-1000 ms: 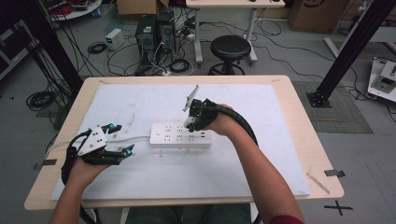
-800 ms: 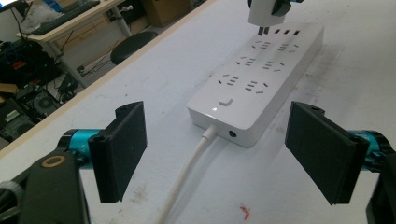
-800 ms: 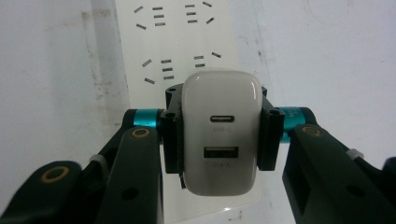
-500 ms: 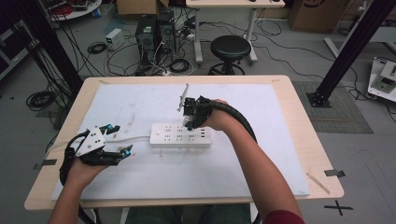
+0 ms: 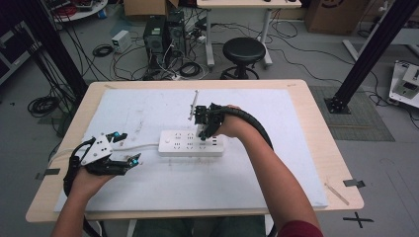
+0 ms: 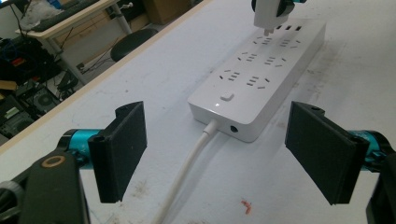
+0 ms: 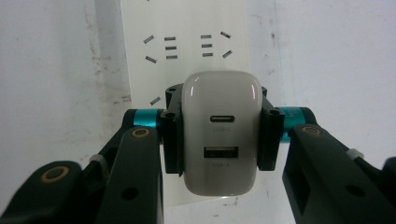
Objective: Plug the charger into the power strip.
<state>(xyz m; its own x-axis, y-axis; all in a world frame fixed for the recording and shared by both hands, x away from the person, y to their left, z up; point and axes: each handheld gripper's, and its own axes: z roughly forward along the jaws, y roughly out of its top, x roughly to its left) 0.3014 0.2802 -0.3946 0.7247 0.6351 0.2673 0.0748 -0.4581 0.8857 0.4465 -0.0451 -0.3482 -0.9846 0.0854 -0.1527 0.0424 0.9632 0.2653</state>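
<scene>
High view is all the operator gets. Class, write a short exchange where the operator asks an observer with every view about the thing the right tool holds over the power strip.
Operator: What is in the right tool?
Observer: A white charger, clamped between its jaws, two ports facing the camera.
Operator: Is it plugged in?
Observer: Not fully; the left gripper view shows a bare pin above the power strip.

Against a second ago, the right gripper [image 5: 203, 129], jaws clamped on the white USB charger [image 7: 221, 130], now hangs lower and closer over the power strip [image 5: 190, 143], at its end away from the cord. The charger's prongs [image 6: 266, 32] hover just above the strip's sockets, apart from them.
</scene>
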